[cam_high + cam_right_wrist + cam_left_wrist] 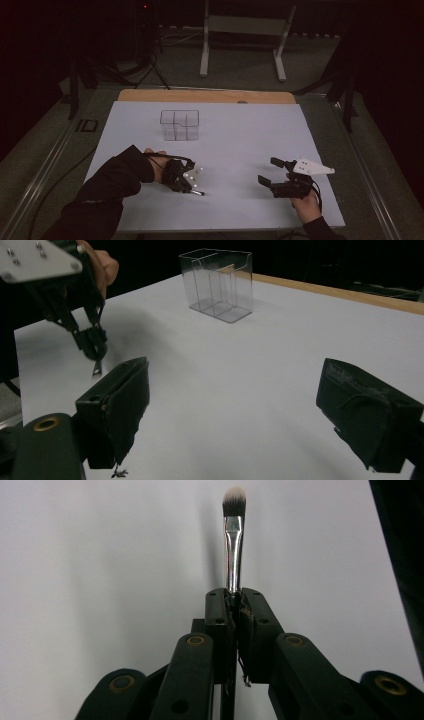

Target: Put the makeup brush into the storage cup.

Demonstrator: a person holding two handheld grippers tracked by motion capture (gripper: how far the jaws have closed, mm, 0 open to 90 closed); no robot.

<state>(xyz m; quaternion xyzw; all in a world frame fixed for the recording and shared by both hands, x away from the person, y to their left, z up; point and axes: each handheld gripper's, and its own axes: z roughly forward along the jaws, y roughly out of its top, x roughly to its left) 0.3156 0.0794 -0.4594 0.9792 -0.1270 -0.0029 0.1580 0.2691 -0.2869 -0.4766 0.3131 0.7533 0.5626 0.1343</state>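
A makeup brush with a silver ferrule and pale bristles sticks out from between the jaws of my left gripper, which is shut on its handle. From above, the left gripper sits low over the white table at front left, the brush pointing right. In the right gripper view the left gripper hangs at upper left with the brush tip pointing down at the table. My right gripper is open at front right, nothing between its fingers.
A clear plastic organizer with compartments stands at the back middle of the white table; it is also visible as the clear organizer. A wooden edge runs along the far side. A white frame stand is beyond the table.
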